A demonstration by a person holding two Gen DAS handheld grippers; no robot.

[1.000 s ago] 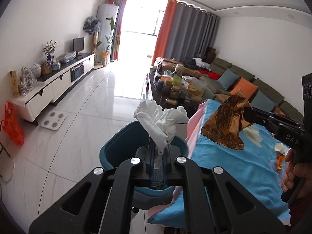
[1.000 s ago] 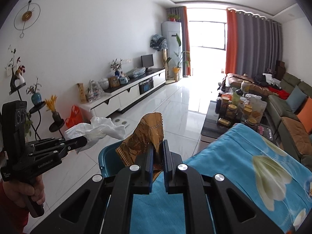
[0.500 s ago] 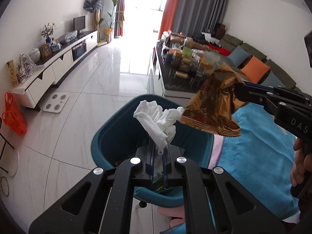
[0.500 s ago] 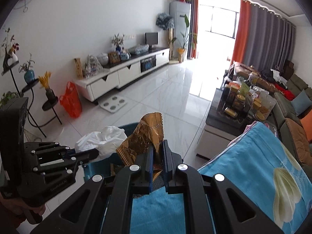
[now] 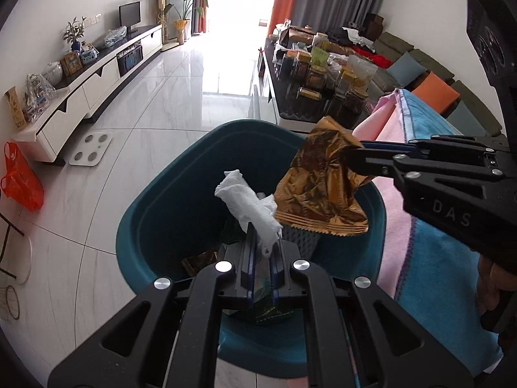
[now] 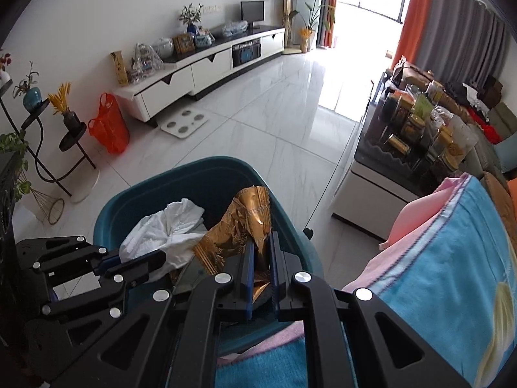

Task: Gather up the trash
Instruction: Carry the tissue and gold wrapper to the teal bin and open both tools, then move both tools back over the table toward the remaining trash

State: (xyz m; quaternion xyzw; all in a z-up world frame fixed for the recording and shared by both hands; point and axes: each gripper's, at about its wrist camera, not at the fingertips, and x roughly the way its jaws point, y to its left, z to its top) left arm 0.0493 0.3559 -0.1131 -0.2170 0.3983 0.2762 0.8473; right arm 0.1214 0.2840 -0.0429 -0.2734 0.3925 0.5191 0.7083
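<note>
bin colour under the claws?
Dark teal, plain, no pattern: the bin shows best in the left wrist view.

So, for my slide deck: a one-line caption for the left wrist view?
Left gripper holding a tissue and right gripper holding a gold wrapper over the teal bin.

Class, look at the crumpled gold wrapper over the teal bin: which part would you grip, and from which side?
Grip the gold wrapper by its crumpled upper end, coming from the blue-cloth side, as the right gripper does. The flat crimped seam hangs low over the teal bin, free to drop.
</note>
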